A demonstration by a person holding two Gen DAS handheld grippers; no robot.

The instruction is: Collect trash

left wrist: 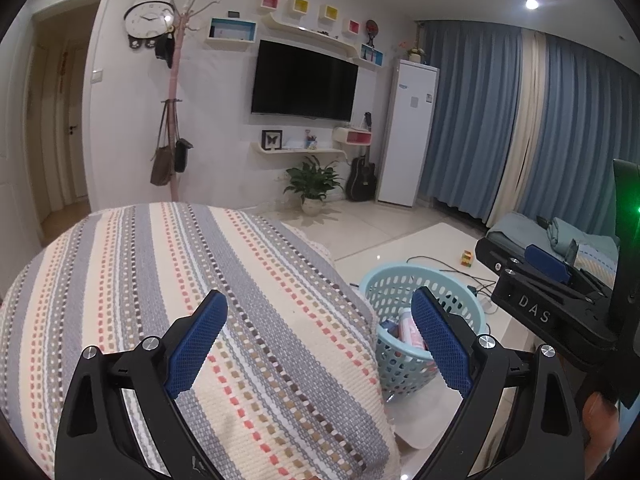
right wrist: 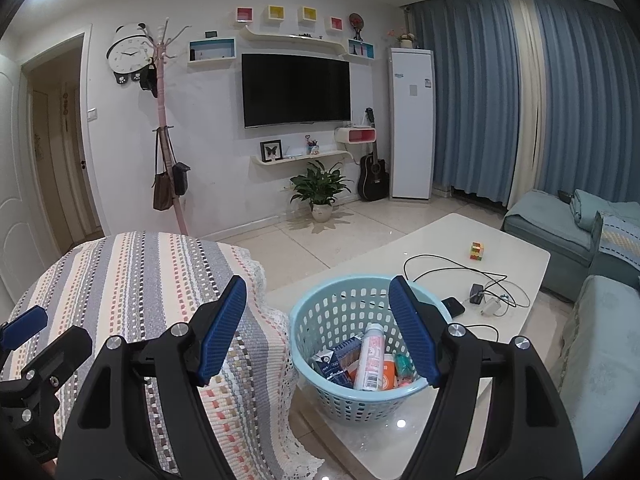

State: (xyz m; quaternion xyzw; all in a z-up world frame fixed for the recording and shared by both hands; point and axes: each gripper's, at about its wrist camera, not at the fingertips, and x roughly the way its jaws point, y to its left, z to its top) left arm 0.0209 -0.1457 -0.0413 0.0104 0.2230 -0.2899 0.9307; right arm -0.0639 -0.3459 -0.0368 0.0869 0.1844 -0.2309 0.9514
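A light blue plastic basket (right wrist: 320, 312) stands on the white coffee table (right wrist: 516, 256). It holds trash: a white and pink bottle (right wrist: 370, 356), a blue and white carton (right wrist: 330, 366), an orange item (right wrist: 387, 374) and a green item (right wrist: 403, 364). My right gripper (right wrist: 320, 334) is open and empty, above and just in front of the basket. My left gripper (left wrist: 320, 344) is open and empty over the striped cover (left wrist: 180, 280); the basket (left wrist: 390, 284) shows to its right. The right gripper's body (left wrist: 552, 296) shows at the left wrist view's right edge.
A striped woven cover (right wrist: 152, 280) lies over a sofa arm left of the table. Cables (right wrist: 448, 268), a charger (right wrist: 478, 292), a dark phone (right wrist: 454, 305) and a colour cube (right wrist: 476, 250) lie on the table. A teal sofa (right wrist: 560, 232) stands on the right.
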